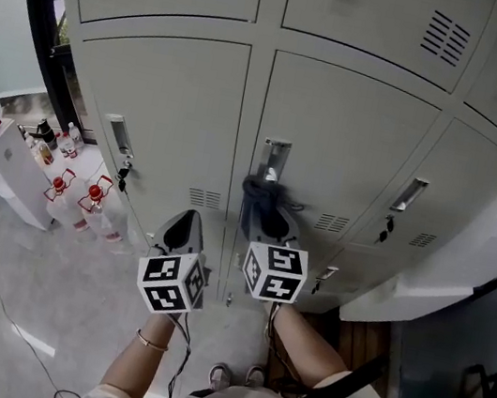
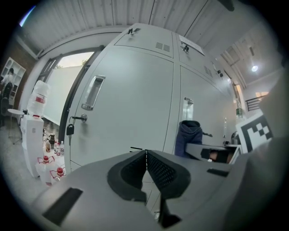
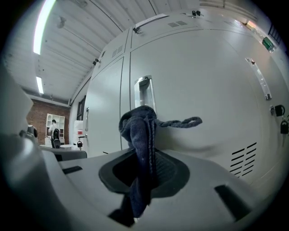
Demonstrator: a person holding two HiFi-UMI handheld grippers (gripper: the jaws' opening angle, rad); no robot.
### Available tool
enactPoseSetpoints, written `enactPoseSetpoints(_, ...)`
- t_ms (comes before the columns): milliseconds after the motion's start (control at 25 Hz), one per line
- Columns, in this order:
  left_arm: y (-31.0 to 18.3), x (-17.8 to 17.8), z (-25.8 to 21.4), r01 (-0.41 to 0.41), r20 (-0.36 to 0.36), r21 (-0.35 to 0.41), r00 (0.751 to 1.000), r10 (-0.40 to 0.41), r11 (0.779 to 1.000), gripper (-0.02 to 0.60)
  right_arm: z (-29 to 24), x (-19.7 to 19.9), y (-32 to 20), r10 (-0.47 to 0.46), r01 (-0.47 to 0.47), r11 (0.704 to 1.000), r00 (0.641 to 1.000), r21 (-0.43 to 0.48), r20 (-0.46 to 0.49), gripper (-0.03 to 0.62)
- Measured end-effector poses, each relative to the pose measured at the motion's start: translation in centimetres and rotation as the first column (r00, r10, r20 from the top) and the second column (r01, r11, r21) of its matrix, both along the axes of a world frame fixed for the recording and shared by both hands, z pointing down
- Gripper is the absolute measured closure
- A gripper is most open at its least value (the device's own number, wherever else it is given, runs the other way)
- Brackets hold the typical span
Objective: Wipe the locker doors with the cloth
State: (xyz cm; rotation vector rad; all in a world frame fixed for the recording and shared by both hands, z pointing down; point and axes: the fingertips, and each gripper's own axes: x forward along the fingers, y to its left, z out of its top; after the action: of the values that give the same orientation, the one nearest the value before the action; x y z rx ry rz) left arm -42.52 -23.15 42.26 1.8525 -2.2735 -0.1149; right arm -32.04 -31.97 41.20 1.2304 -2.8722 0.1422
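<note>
Pale grey locker doors (image 1: 345,134) fill the head view. My right gripper (image 1: 268,221) is shut on a dark blue cloth (image 1: 265,201), bunched just below the handle (image 1: 273,161) of the middle door. In the right gripper view the cloth (image 3: 141,135) hangs from the closed jaws, its loop trailing against the door under the handle (image 3: 144,92). My left gripper (image 1: 183,228) is shut and empty, a little short of the left door (image 1: 174,109). The left gripper view shows its jaws meeting at the tip (image 2: 145,155), the left door (image 2: 131,103) ahead and the cloth (image 2: 188,135) to the right.
A key hangs from the left door's lock (image 1: 123,173). A white water dispenser (image 1: 3,161) and several red-capped bottles (image 1: 87,198) stand on the floor at the left. A white cabinet (image 1: 464,270) juts out at the right. A dark door frame (image 1: 41,23) borders the lockers on the left.
</note>
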Motion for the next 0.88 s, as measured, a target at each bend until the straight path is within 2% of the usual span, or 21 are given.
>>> enactPoseSetpoints(360, -2.2, 3.1, -0.5, -0.071, 0.000, 0.004, 0.997, 0.071, 0.997, 0.572, -0.1, 3.5, -1.2, 0.040, -0.040, 0.999, 0.998, -0.010, 0.046, 0.542)
enactPoseSetpoints(640, -3.9, 7.1, -0.6, -0.123, 0.005, 0.003, 0.992, 0.123, 0.992, 0.572, -0.4, 8.4, -2.9, 0.098, -0.097, 0.995, 0.994, -0.013, 0.056, 0.542)
enactPoseSetpoints(880, -5.4, 11.1, -0.8, -0.163, 0.008, 0.002, 0.987, 0.163, 0.987, 0.572, -0.1, 14.3, -4.8, 0.174, -0.172, 0.984, 0.983, -0.034, 0.064, 0.542)
